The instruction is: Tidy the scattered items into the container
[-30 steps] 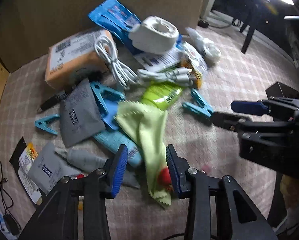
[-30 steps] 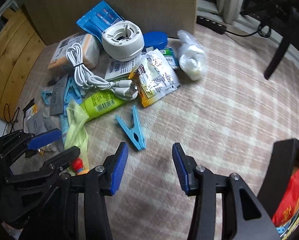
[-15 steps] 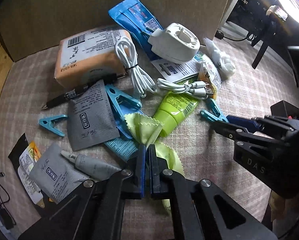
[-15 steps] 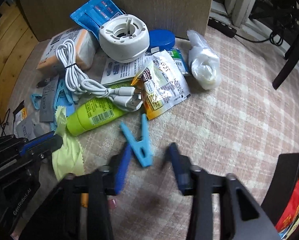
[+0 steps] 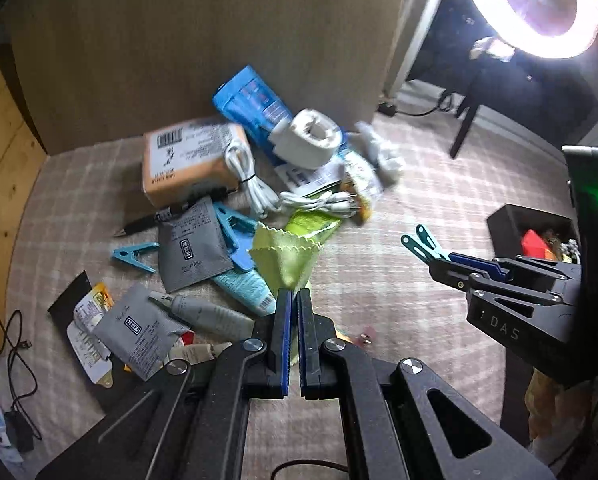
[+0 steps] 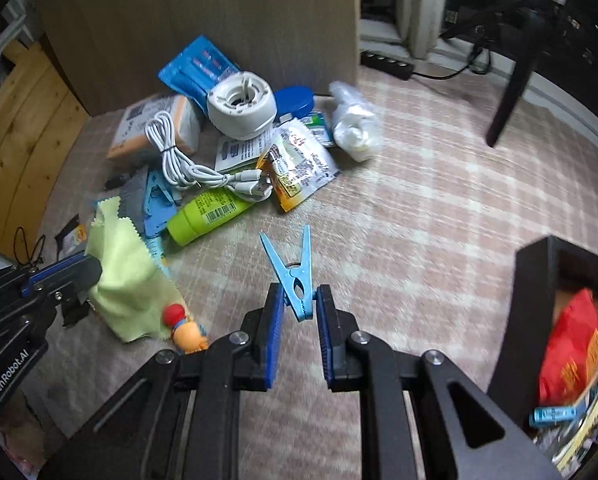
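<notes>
My left gripper (image 5: 293, 304) is shut on a yellow-green cloth (image 5: 285, 254) and holds it lifted above the pile; the cloth also shows in the right wrist view (image 6: 127, 280). My right gripper (image 6: 299, 304) is shut on a blue clothespin (image 6: 295, 276), raised off the checked cloth surface; the pin also shows in the left wrist view (image 5: 423, 242). The black container (image 6: 535, 280) stands at the right with a red packet (image 6: 571, 344) inside. The scattered pile includes a white cable (image 6: 187, 164), a green tube (image 6: 207, 216) and a white round case (image 6: 241, 106).
An orange box (image 5: 191, 164), grey sachets (image 5: 191, 244), a blue clothespin (image 5: 135, 254), a pen (image 5: 151, 222) and small tubes (image 5: 207, 314) lie left of the pile. A brown board (image 6: 219, 20) stands behind. A small orange toy (image 6: 187, 330) lies under the cloth.
My right gripper closed on the blue clothespin and lifted it. My left gripper, shut on the cloth, rose and pulled the cloth up off the pile.
</notes>
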